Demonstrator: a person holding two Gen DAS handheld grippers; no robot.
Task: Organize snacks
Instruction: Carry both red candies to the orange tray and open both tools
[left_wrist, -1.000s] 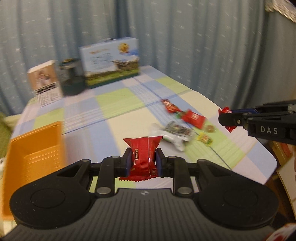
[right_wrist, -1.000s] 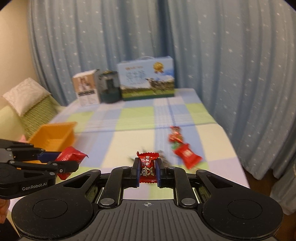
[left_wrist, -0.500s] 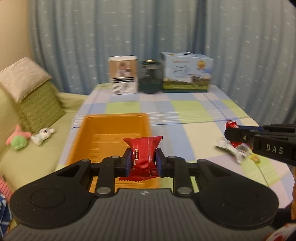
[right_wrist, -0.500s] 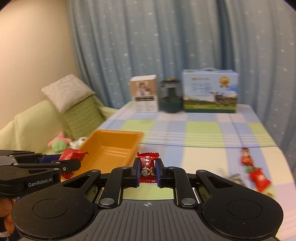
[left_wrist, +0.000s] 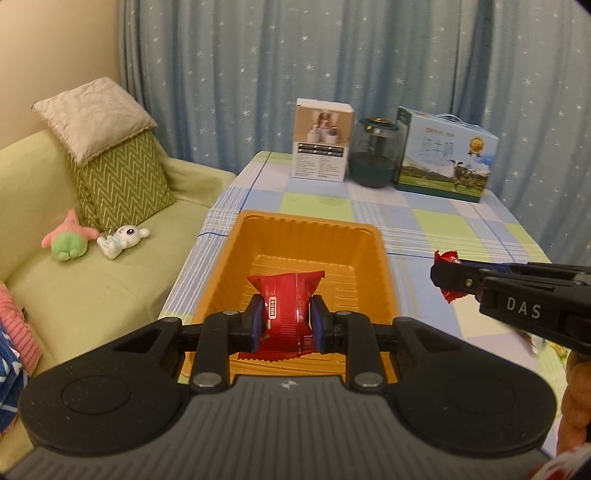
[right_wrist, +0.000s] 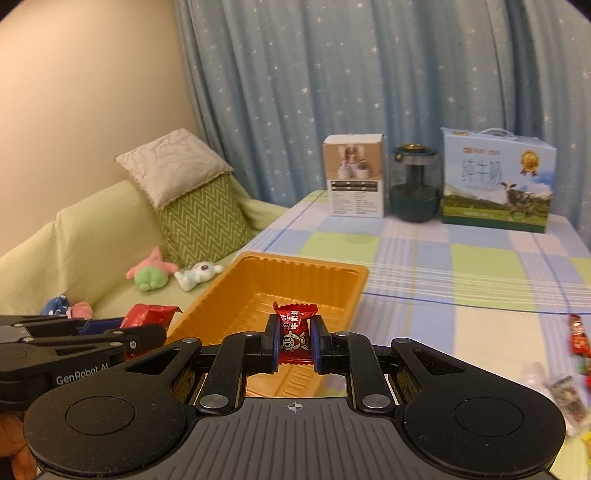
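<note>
Two red snacks, left tongs (left_wrist: 286, 321) clamping packet (left_wrist: 285, 308), right tongs (right_wrist: 293, 341) clamping candy (right_wrist: 294, 330), one tray (left_wrist: 308, 227)

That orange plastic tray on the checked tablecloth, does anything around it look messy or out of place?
The orange plastic tray sits empty and square near the table edge. The odd bit is off to the right: a few loose wrapped snacks lie scattered on the checked tablecloth instead of in the tray. Nothing looks spilled or damaged.
</note>
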